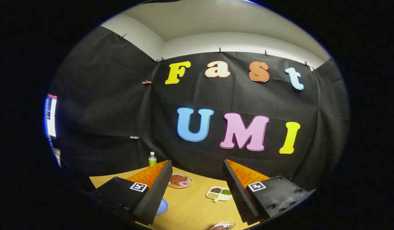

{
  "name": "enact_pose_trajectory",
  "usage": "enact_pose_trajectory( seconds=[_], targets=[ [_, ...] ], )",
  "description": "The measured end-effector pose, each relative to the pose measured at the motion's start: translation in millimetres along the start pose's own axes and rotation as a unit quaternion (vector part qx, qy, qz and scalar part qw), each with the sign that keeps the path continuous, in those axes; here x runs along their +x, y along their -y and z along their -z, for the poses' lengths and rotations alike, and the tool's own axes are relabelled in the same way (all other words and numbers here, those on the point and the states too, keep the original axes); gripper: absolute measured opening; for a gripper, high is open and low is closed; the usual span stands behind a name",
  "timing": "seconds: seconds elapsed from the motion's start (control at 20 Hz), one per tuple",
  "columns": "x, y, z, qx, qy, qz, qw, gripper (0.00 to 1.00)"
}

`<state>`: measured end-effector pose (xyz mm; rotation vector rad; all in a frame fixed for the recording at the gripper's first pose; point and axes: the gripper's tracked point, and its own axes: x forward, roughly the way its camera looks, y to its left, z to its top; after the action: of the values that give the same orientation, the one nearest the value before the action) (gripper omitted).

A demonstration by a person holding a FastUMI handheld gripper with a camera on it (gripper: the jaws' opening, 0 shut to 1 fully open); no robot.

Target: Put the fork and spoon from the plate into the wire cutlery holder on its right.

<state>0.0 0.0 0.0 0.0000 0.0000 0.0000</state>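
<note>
The claw (pixel 195 191) hangs spread and empty high over the desk (pixel 190 207), so the job looks to be at its very start: nothing is pinched yet. The fork and spoon cannot be made out (a blue plate (pixel 162 206) peeks out beside the left finger, near the desk's near edge), so the next move calls for tipping down to find them.

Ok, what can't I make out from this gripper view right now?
- Fork, spoon: not discernible.
- Blue plate: mostly hidden behind the open gripper's left finger.
- Wire item: cut off at the near table edge, identity unclear.
- Bottle: too small for detail.
</note>
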Motion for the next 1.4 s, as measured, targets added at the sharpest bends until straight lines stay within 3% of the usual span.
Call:
enact_pose_trajectory(
  seconds=[0.65, 0.85, 1.2, 1.4],
  targets=[
    [17, -25, 21, 0.022, -0.016, 0.011, 1.000, 0.97],
    [25, -45, 49, 0.038, -0.062, -0.018, 0.997, 0.97],
    [28, -106, 113, 0.091, -0.180, -0.106, 0.974, 0.98],
    [22, -132, 164, 0.118, -0.270, -0.125, 0.947, 0.99]
  ],
)
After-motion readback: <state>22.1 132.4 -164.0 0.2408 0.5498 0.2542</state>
